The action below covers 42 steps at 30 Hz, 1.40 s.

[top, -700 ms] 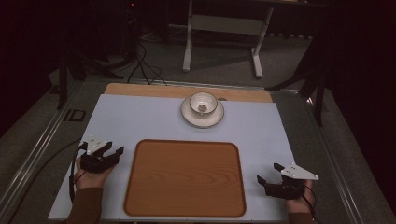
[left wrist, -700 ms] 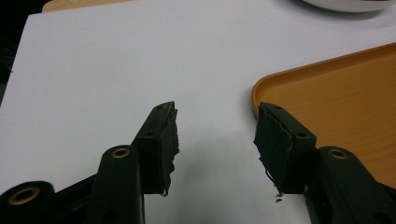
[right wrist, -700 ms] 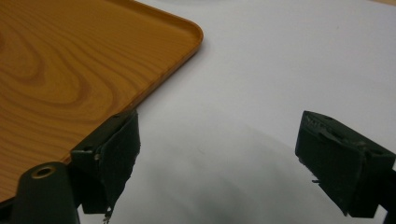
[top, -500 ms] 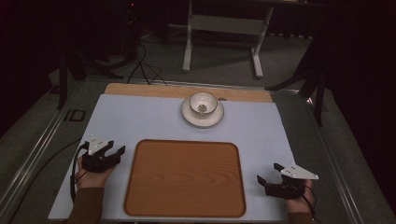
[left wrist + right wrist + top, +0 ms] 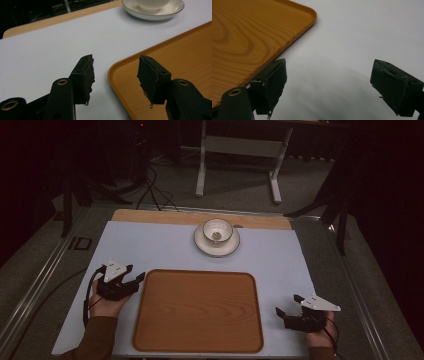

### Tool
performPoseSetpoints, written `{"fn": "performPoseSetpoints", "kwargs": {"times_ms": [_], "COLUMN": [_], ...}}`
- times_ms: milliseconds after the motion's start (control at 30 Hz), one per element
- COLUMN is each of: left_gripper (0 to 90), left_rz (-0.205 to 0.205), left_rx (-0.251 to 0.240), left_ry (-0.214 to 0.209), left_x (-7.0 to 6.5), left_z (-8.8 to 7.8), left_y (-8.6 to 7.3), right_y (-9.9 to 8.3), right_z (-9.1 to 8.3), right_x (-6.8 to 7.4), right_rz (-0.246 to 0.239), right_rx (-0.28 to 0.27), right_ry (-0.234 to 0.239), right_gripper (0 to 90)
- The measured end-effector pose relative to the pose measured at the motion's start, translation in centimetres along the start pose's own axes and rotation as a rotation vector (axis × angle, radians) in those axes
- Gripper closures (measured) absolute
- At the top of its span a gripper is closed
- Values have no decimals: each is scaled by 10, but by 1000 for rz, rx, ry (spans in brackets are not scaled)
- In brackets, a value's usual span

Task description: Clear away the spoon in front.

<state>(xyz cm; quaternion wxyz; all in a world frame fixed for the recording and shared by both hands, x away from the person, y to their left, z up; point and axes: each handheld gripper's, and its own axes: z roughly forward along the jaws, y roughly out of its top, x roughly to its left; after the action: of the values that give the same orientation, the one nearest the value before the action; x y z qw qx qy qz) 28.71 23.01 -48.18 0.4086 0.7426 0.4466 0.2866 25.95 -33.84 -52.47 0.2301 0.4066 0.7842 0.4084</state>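
A wooden tray lies at the near middle of the pale mat. Behind it stands a white cup on a white saucer. My left gripper rests open at the tray's left edge, its jaws straddling the tray's near-left corner with nothing between them. The saucer shows far ahead in the left gripper view. My right gripper sits open on the mat to the right of the tray, holding nothing.
A wooden strip borders the mat's far side. Metal rails run along both table sides. Beyond the table stand a white frame, dark stands and cables on the floor.
The right gripper has drifted slightly nearer the front edge. The left gripper and the cup have stayed put.
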Motion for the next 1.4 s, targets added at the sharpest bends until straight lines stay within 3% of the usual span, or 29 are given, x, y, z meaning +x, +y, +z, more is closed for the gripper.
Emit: {"fn": "performPoseSetpoints", "kwargs": {"times_ms": [100,533,867,1400], "left_gripper": [453,453,457,460], "left_rz": [24,55,66,133], "left_rx": [-8,-55,-63,-77], "left_ry": [-6,-49,-102,-173], "left_x": [-4,-13,-20,-43], "left_z": [2,17,37,61], "left_y": [8,47,66,95], "right_y": [0,0,0,0], "right_z": [0,0,1,0], "right_x": [0,-1,-2,-2], "right_rz": [-1,1,2,4], "right_rx": [3,1,-4,-9], "right_ry": [2,5,5,3], "right_gripper": [136,134,134,134]}}
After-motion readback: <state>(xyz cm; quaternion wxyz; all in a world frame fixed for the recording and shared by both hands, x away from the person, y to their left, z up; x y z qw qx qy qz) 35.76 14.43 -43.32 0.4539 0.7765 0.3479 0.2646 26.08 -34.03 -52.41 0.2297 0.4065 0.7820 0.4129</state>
